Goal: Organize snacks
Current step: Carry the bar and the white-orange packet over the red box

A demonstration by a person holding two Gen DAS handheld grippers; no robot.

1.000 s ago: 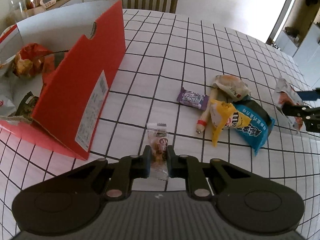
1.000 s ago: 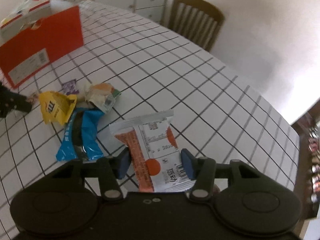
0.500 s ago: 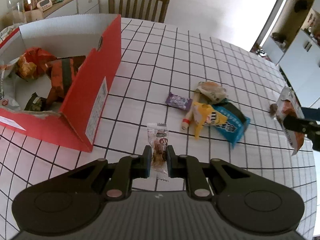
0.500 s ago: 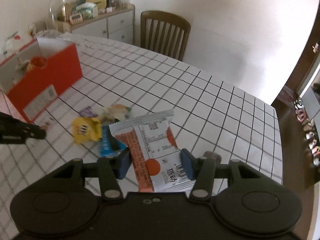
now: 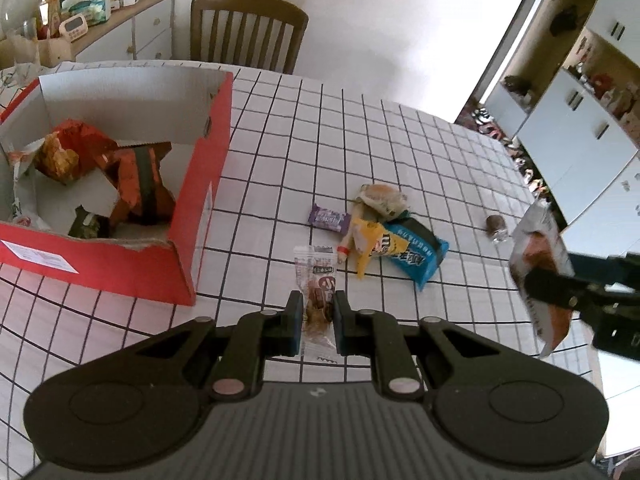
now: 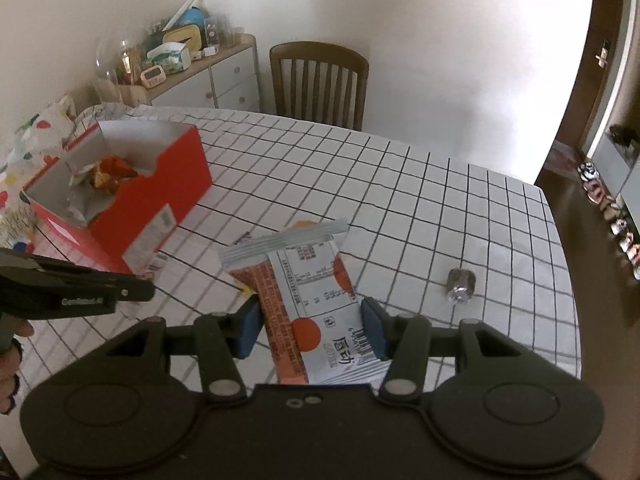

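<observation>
Both hand-held grippers lifted higher above the worktop [image 5: 400,152], left hand-held gripper [image 5: 316,316] squeezing a small clear snack packet [image 5: 316,284] near the red box [image 5: 200,200], right hand-held gripper [image 6: 312,326] squeezing an orange and white snack bag [image 6: 308,292], farther from the box.

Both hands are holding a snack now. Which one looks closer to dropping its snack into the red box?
Probably the left. Its tongs, clamped on a small clear packet, are beside the red box. The right tongs, gripping the orange and white packet, sit farther away.
</observation>
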